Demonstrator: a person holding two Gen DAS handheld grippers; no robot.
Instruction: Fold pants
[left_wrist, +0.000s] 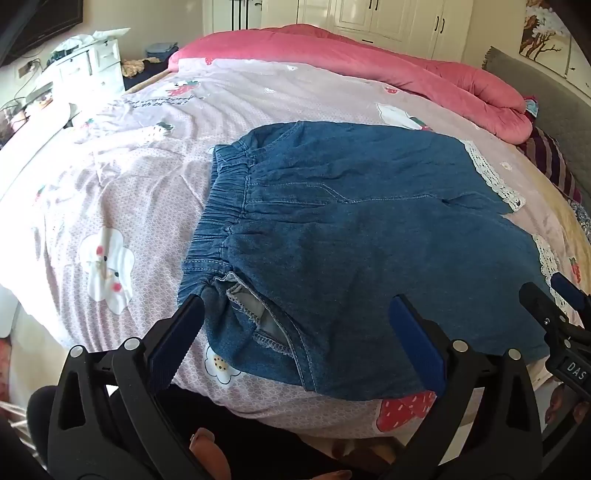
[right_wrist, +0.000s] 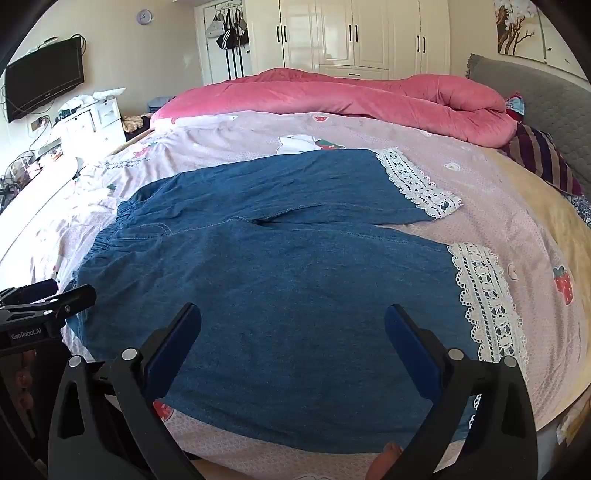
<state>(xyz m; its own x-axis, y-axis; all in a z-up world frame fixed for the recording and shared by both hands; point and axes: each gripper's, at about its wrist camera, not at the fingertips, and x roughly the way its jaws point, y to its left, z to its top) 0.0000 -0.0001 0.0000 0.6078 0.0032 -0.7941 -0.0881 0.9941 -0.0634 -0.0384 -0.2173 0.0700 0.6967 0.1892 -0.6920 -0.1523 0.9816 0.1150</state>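
Denim pants (right_wrist: 280, 280) flat on bed sheet (right_wrist: 498, 192), near edge; long axis left–right, gathered elastic waistband (left_wrist: 218, 218) left, white lace-trimmed cuffs (right_wrist: 487, 299) right. Soft blue weave, orange topstitching. Left hand-held gripper (left_wrist: 295, 325) and right hand-held gripper (right_wrist: 293, 328) spread wide over cloth, gripping nothing.

The bed (right_wrist: 480, 192) is covered by a pale pink sheet (left_wrist: 122, 206) printed with strawberries, flowers and cartoon figures. Denim pants (right_wrist: 280, 280) lie flat on it, straight ahead of and beneath both grippers, the elastic waistband (left_wrist: 218, 218) toward the left gripper's side, the white lace-trimmed leg ends (right_wrist: 487, 302) out past the right gripper. Far beyond the pants, a rolled pink quilt (right_wrist: 332, 96) lies along the bed's far edge, with a striped cloth (right_wrist: 543, 158) at its right end.
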